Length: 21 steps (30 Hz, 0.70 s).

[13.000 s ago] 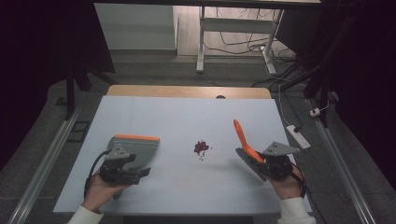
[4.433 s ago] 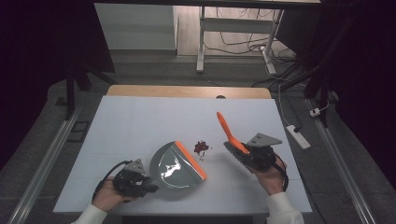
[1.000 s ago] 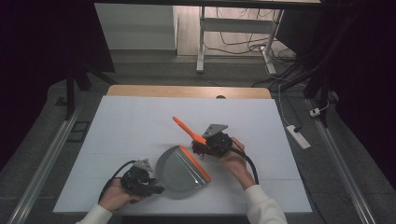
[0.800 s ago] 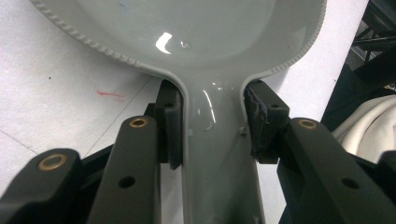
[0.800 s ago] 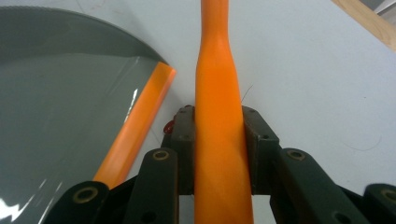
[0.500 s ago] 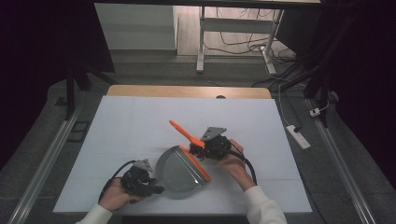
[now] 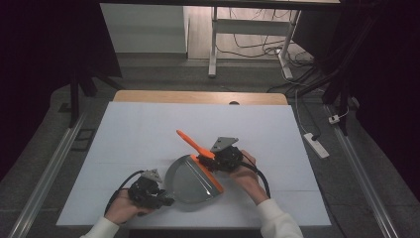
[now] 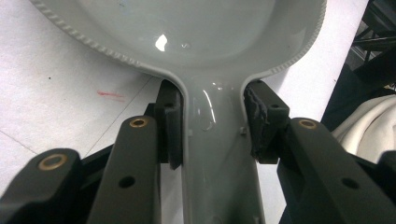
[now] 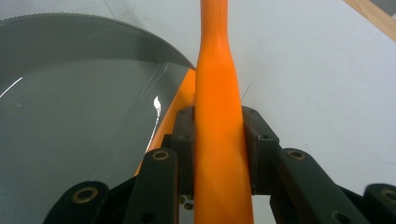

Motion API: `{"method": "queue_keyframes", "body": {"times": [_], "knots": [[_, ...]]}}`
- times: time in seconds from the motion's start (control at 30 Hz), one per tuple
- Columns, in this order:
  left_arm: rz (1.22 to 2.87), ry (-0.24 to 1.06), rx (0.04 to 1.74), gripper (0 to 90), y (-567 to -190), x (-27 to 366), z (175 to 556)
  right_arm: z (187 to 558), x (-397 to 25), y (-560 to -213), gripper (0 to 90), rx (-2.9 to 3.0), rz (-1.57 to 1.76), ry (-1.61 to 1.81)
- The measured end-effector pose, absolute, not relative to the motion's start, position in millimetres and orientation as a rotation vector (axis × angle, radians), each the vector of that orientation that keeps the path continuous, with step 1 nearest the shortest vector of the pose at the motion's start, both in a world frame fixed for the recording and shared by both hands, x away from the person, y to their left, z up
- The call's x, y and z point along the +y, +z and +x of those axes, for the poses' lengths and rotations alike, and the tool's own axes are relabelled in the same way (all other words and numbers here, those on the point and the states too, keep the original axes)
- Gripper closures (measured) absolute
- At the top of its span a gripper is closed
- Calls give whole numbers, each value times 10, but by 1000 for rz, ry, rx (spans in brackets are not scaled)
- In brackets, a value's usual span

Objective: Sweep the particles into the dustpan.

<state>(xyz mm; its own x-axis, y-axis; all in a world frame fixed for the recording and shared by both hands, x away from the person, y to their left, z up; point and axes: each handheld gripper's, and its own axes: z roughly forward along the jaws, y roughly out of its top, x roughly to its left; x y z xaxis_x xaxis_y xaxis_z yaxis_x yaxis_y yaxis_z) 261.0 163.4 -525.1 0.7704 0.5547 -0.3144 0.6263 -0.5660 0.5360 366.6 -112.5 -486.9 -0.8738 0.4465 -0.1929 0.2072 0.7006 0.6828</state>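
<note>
Now the left gripper (image 7: 166, 200) clenched the dustpan (image 7: 190, 179) handle between its jaws; stiff, light, glossy plastic, best gripped there. The right gripper (image 7: 202, 159) pinched the orange brush (image 7: 194, 145).

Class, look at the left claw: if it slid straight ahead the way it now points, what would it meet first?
The left claw is already shut on the grey dustpan's handle, so the dustpan's pan lies directly ahead; past it, probably the right claw.
</note>
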Motion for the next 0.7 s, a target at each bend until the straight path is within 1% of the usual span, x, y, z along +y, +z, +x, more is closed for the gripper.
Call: {"method": "queue_keyframes", "body": {"times": [0.47, 0.7], "knots": [[2317, -145, 876, 617, -5250, 1632, 2611, 3550, -1027, -4841, 698, 2591, 492, 1018], [2317, -143, 876, 617, -5251, 1632, 2610, 3459, -930, -4797, 699, 2632, 422, 1081]]}}
